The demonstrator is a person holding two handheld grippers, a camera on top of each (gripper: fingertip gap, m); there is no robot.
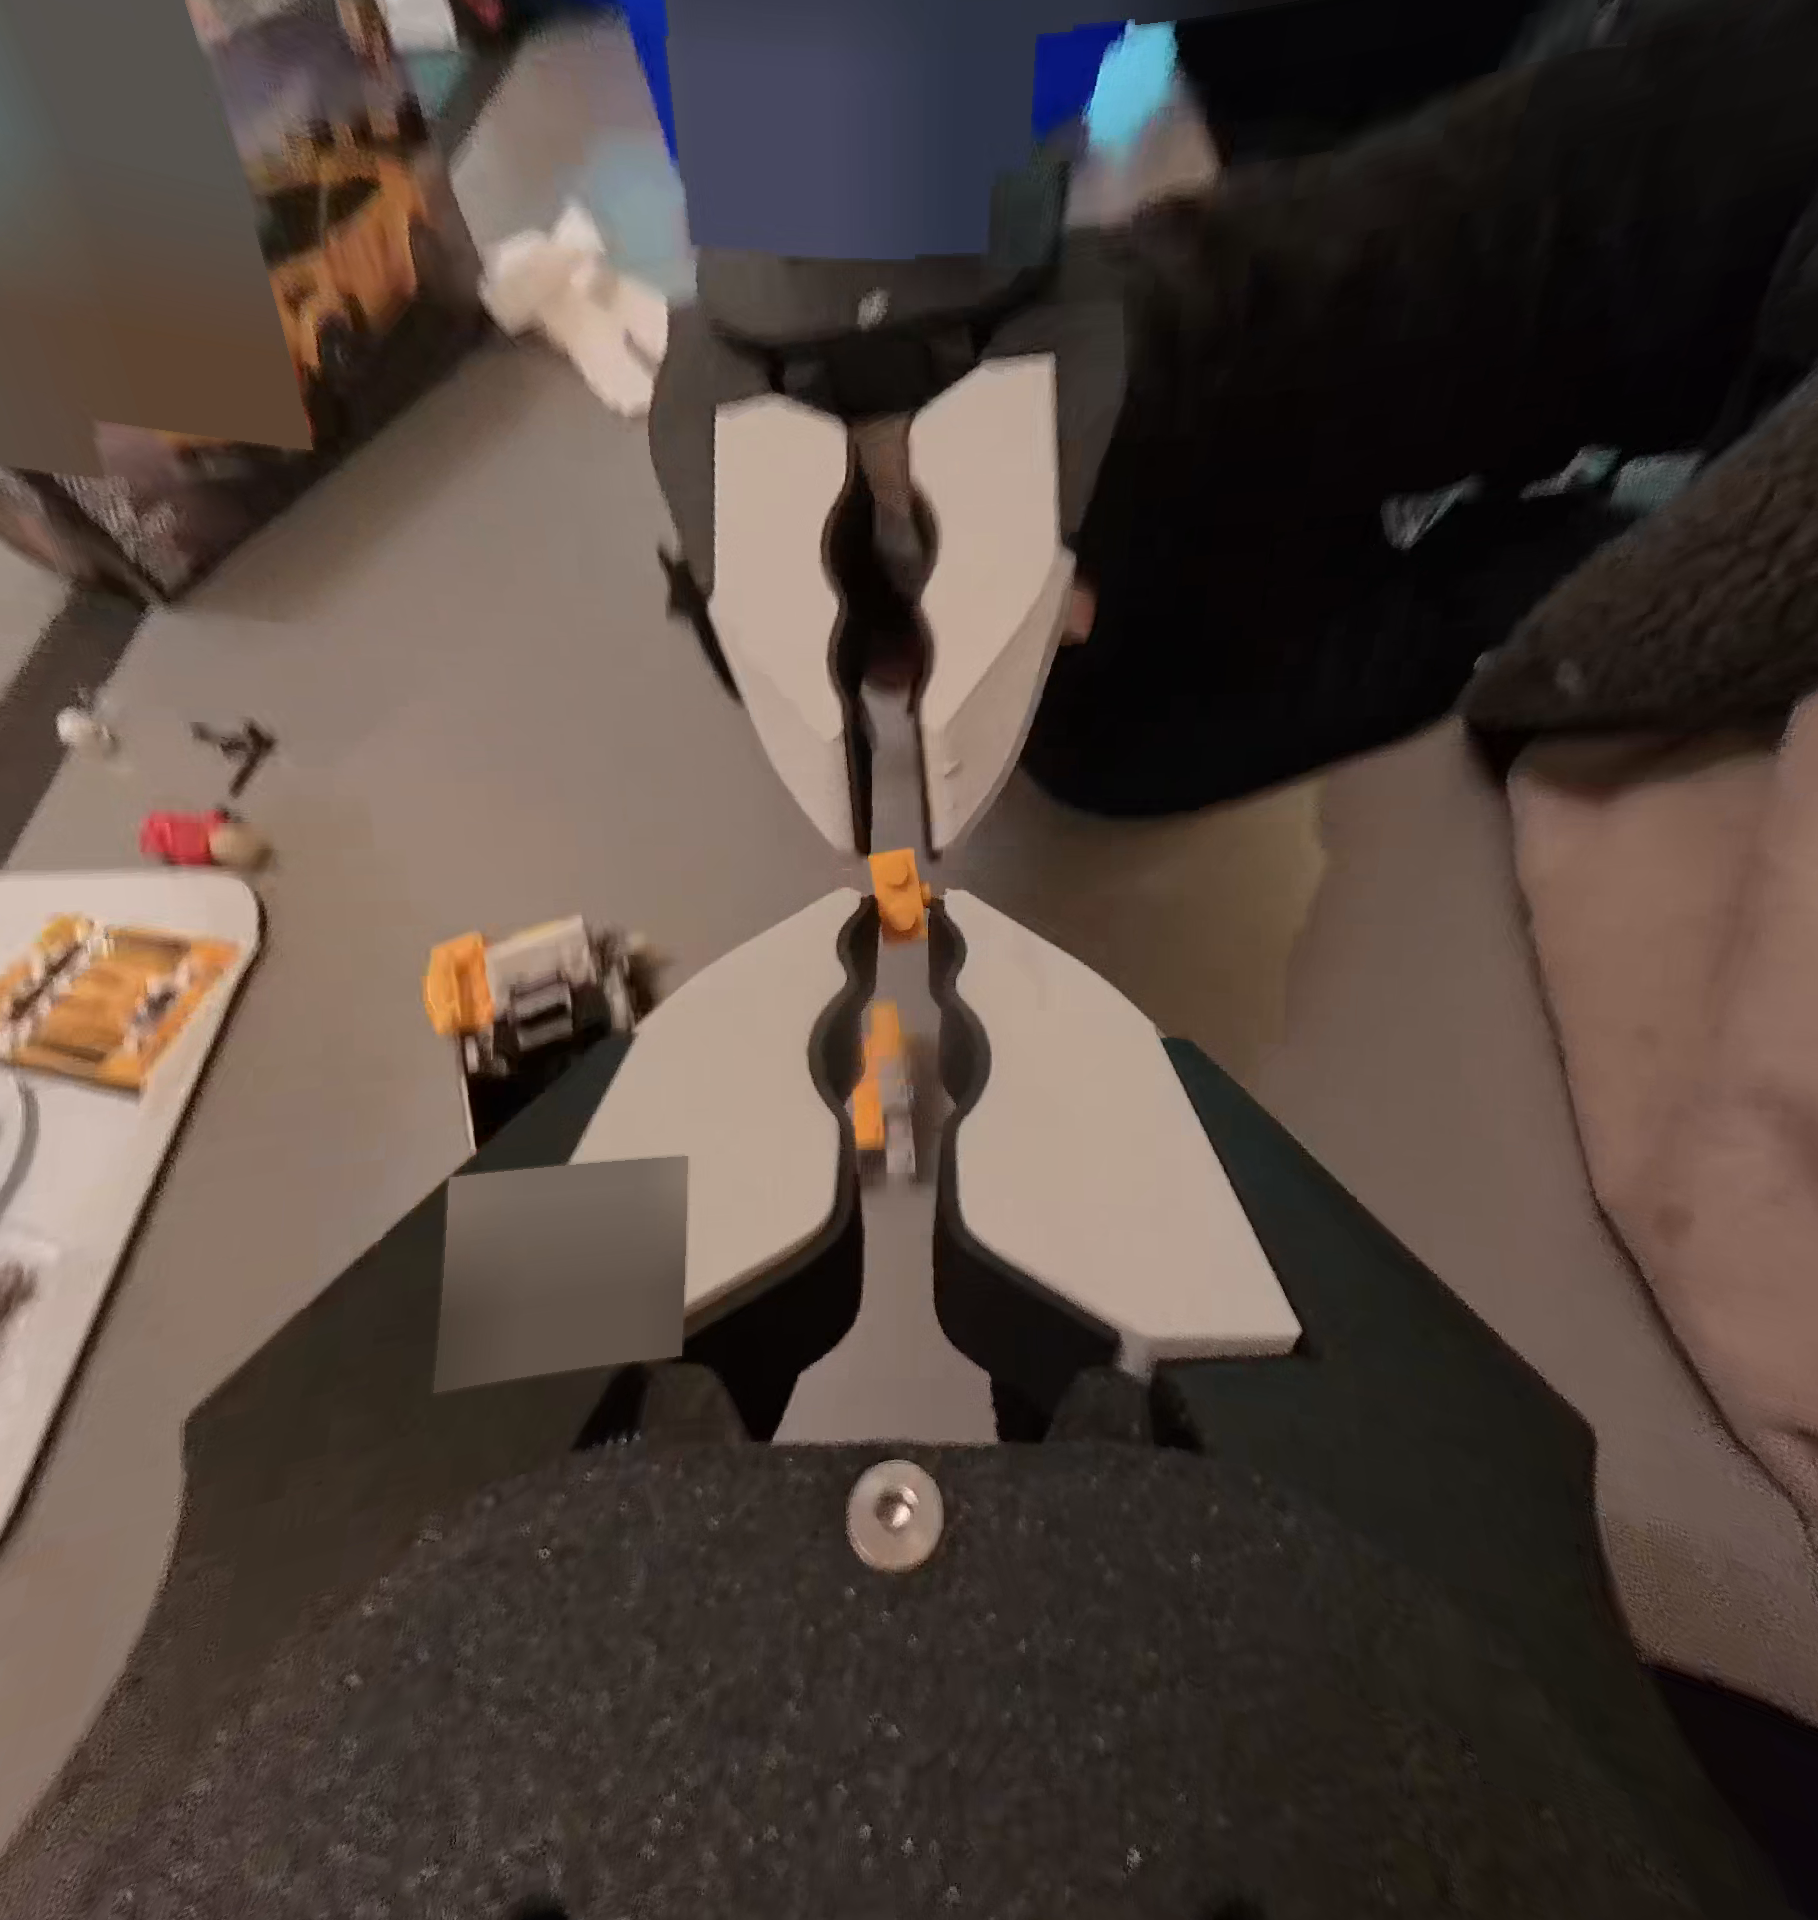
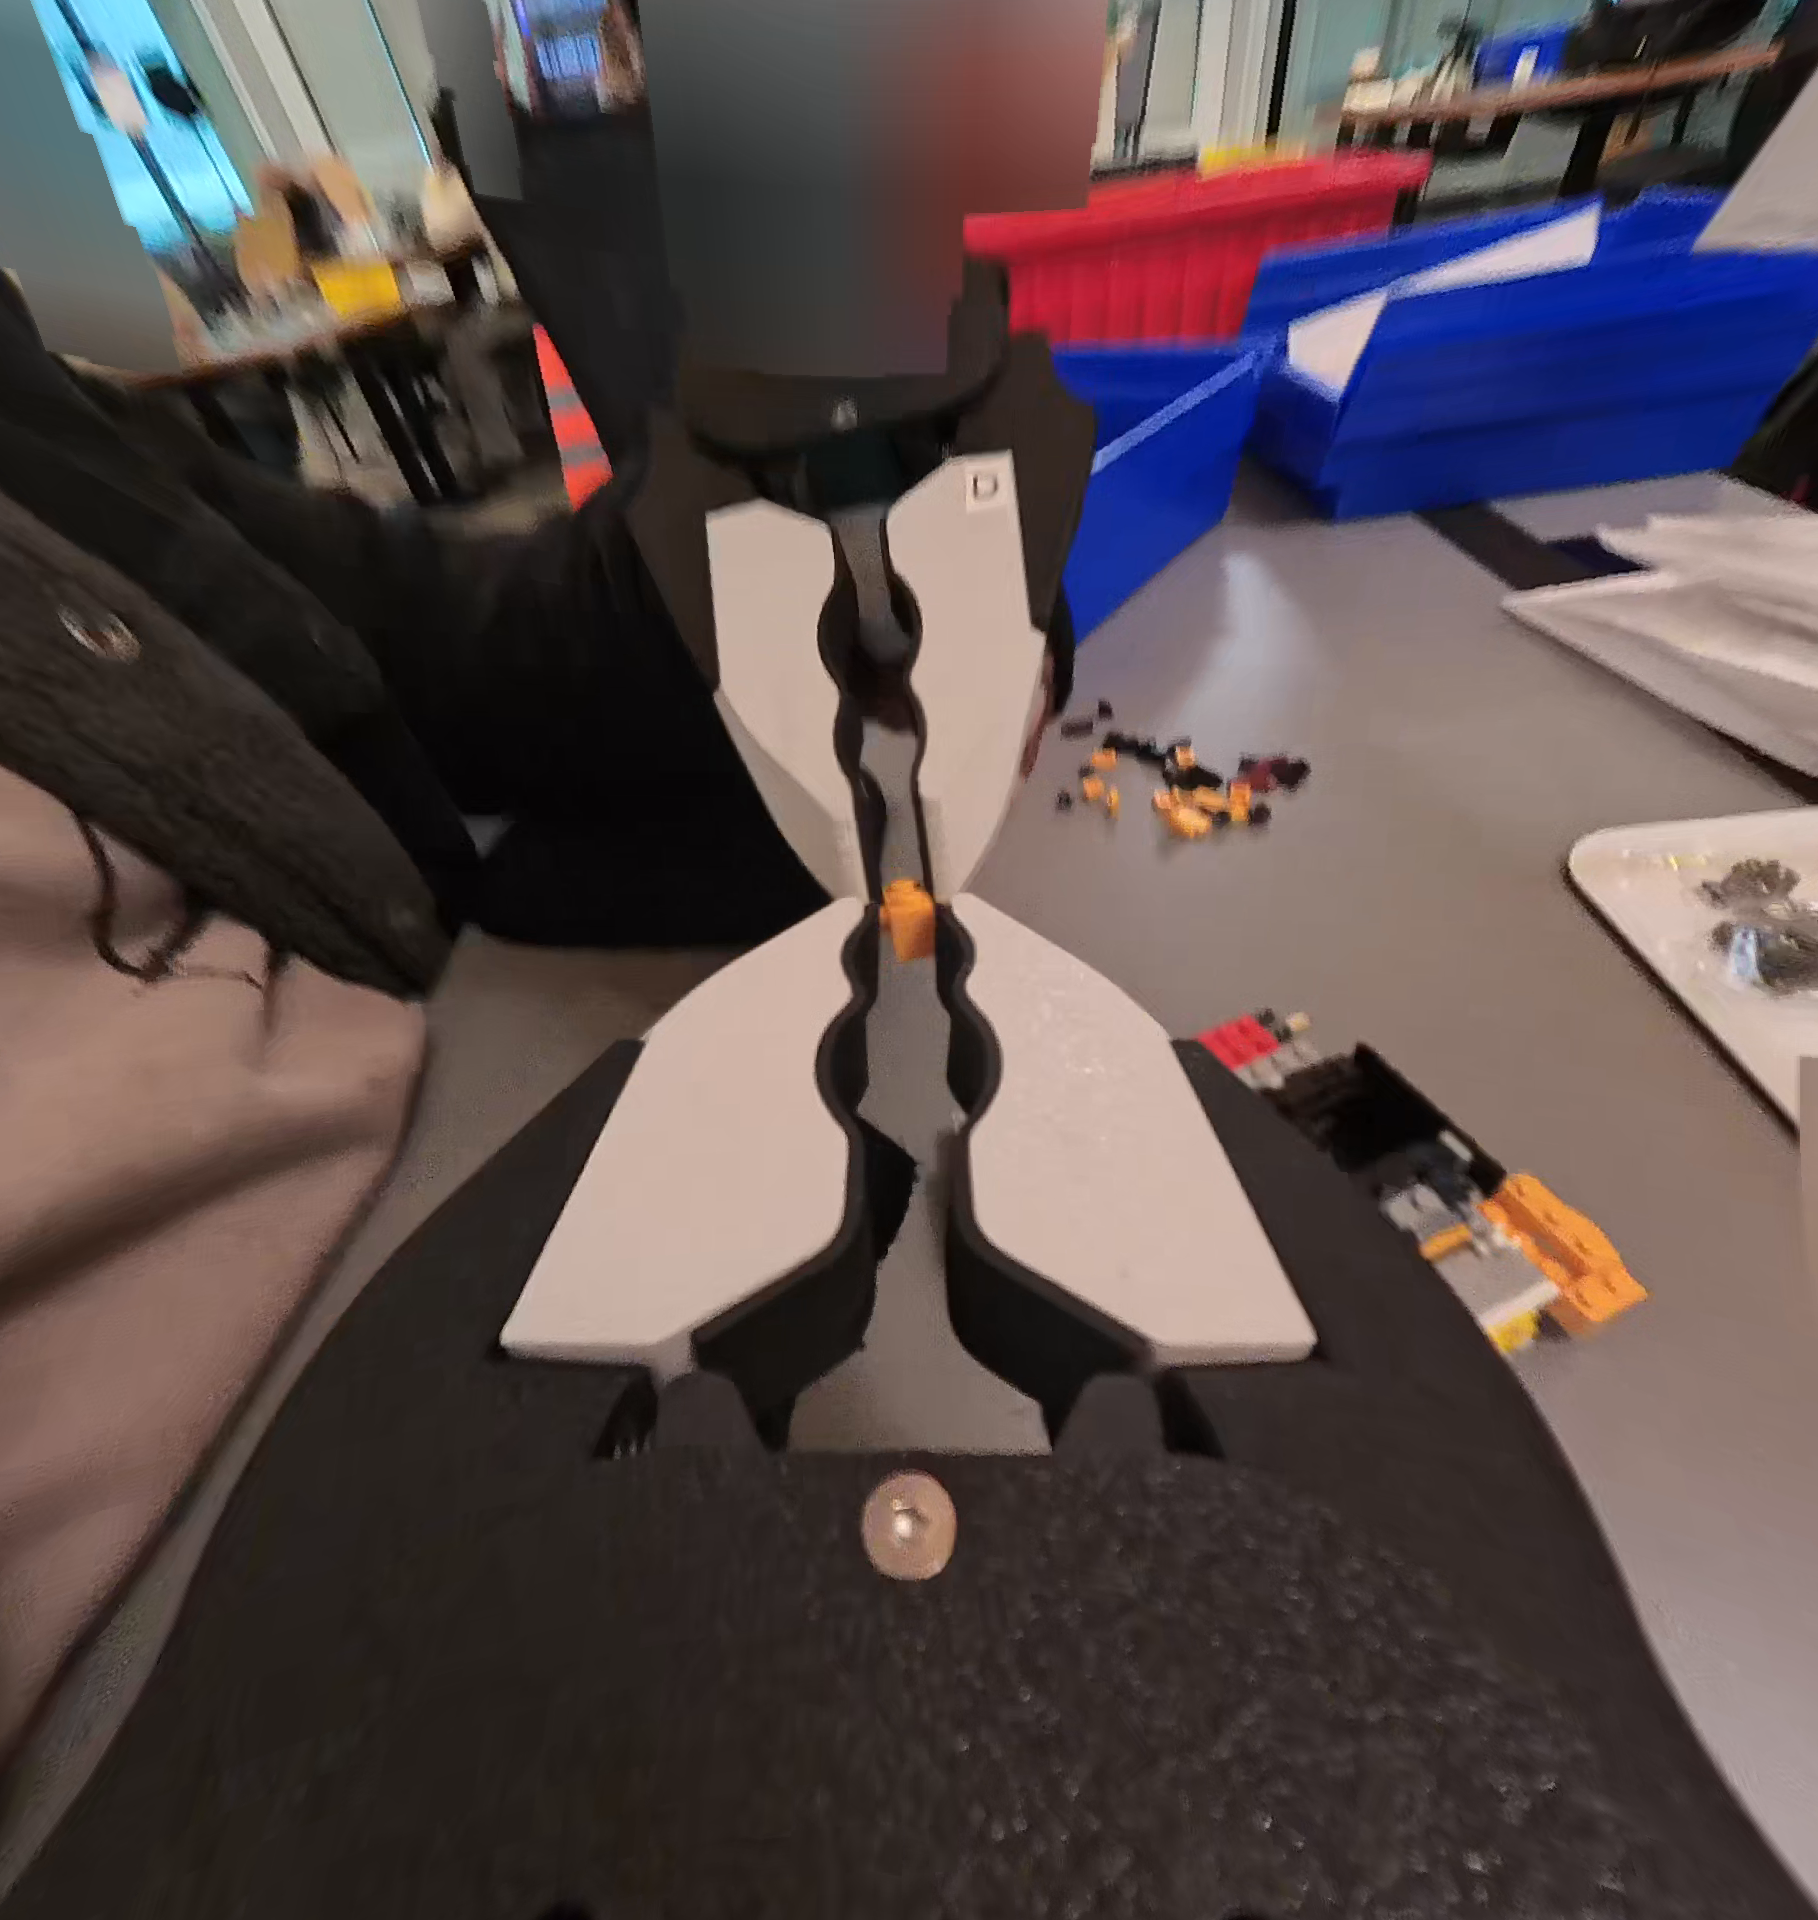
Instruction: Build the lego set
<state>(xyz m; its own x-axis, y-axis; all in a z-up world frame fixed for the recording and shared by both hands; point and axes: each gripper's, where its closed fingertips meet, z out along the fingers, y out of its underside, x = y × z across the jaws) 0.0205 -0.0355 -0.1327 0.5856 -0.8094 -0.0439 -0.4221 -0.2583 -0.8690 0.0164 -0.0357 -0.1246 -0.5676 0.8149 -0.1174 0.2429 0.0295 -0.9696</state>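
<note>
A small orange Lego piece point(image 1: 900, 896) is held above the grey table, where my two grippers meet tip to tip. My left gripper point(image 1: 900, 909) is shut on its near end. My right gripper point(image 1: 897, 844) comes from the opposite side and its tips close on the far end. In the right wrist view the piece point(image 2: 907, 916) sits between the right gripper's point(image 2: 905, 920) tips, with the left gripper point(image 2: 900, 881) facing it. A partly built black, grey and orange model point(image 1: 531, 992) lies on the table to the side; it also shows in the right wrist view point(image 2: 1424, 1174).
A pile of loose orange and black pieces point(image 2: 1185, 779) lies on the table point(image 2: 1352, 935). A white tray point(image 2: 1632, 914) holds a bag of dark parts point(image 2: 1788, 925). An orange-and-grey piece point(image 1: 879, 1081) lies under my left gripper. Blue bins point(image 2: 1507, 395) stand at the back. A person's dark sleeve point(image 2: 209, 727) is close by. Left and right tips are no more than a few centimetres apart.
</note>
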